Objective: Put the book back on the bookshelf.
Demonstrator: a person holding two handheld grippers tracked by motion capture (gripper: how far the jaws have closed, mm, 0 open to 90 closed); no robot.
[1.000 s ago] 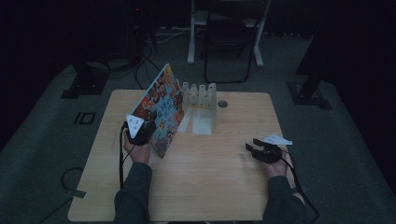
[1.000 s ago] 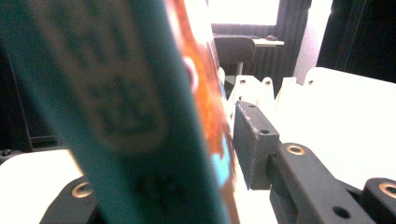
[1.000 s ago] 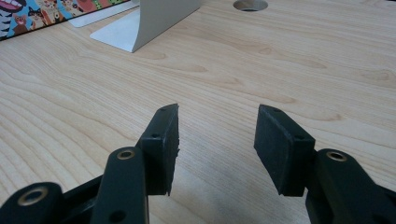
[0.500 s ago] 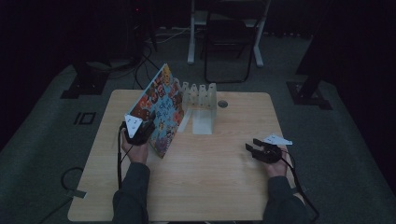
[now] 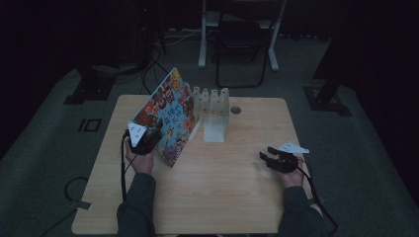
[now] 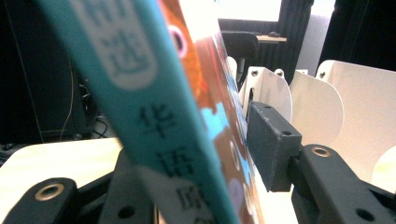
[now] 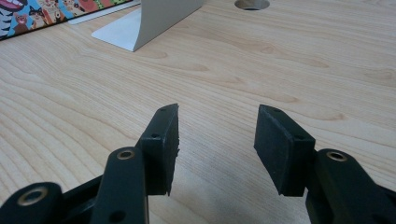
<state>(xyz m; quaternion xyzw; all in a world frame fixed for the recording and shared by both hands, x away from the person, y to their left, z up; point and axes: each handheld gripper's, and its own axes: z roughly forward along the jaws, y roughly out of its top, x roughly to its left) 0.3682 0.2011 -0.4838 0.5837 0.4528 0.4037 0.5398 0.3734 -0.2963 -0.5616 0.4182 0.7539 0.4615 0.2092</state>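
Observation:
A colourful picture book (image 5: 170, 116) stands tilted on the wooden table (image 5: 222, 197), leaning against a white divider rack (image 5: 212, 101). My left gripper (image 5: 157, 129) is at the book's near left edge. In the left gripper view the book's teal spine (image 6: 154, 107) rises between the jaws, and the right pad (image 6: 273, 144) stands a little off the cover. These jaws have just been opening. The rack's white dividers (image 6: 327, 107) show behind. My right gripper (image 5: 266, 154) rests low at the table's right, open, with bare wood between its pads (image 7: 217, 140).
A round cable hole (image 5: 235, 109) sits in the table behind the rack, also near the rack's white base (image 7: 140, 23) in the right gripper view. A chair (image 5: 242, 44) and stands are on the dark floor beyond the table.
The left gripper has shifted slightly at the book's edge. The book still leans on the rack, and the right gripper has kept still.

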